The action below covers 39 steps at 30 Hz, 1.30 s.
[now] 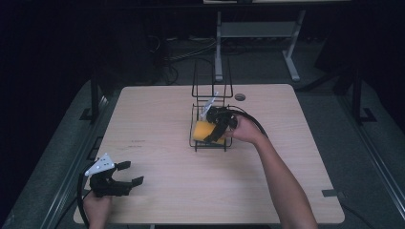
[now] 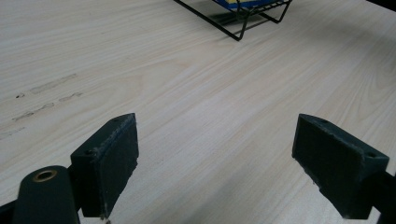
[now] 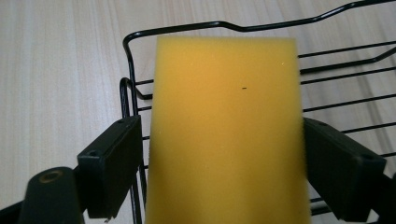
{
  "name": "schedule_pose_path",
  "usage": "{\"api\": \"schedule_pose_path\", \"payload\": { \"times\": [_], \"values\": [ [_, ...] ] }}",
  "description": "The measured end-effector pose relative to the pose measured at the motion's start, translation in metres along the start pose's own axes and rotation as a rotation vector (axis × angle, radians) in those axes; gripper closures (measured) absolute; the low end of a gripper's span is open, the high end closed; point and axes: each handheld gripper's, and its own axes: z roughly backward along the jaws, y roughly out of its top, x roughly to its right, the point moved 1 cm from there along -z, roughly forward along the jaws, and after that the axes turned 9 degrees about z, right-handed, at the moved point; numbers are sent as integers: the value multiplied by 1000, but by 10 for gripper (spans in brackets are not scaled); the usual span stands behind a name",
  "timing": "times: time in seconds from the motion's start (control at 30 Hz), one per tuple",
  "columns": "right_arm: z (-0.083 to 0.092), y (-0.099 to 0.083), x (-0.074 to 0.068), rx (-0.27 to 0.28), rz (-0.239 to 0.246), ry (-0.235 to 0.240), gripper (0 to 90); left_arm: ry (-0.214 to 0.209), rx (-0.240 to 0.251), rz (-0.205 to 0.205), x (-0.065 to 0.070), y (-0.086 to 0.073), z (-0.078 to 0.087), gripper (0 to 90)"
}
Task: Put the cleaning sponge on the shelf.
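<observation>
A yellow sponge (image 1: 202, 129) sits at the front of a black wire rack (image 1: 212, 85) in the middle of the table. My right gripper (image 1: 216, 134) reaches over it from the right. In the right gripper view the sponge (image 3: 224, 130) lies between the two jaws of my right gripper (image 3: 222, 175). They stand wide, with a thin gap showing at the left jaw, and the sponge is not squeezed. My left gripper (image 1: 132, 172) rests open near the table's front left corner, and in its own view my left gripper (image 2: 215, 158) has bare wood between its jaws.
The wire rack (image 2: 239, 29) has a tall back frame and a low basket (image 3: 345, 70) in front. A round cable hole (image 1: 239, 97) sits at the table's far edge. The wooden tabletop (image 1: 157, 119) spreads wide to the left. A metal desk frame (image 1: 260, 33) stands on the floor beyond.
</observation>
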Motion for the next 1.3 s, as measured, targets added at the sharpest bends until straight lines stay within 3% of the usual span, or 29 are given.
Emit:
{"api": "schedule_pose_path", "payload": {
  "times": [0.17,0.3,0.63,0.9,1.3],
  "values": [
    [5,-3,-2,42,-4,-31,161,-1,-2,-1,1,0,-1,141],
    [7,-6,-4,36,-12,-37,154,-3,-3,-1,1,0,-2,141],
    [16,-8,-12,80,-1,-56,152,-8,0,6,1,0,-2,141],
    [23,-15,-21,80,-14,-81,153,-6,-4,-3,2,0,-3,141],
    [34,-20,-33,96,8,-88,152,-4,0,-6,5,2,-4,141]
  ]
}}
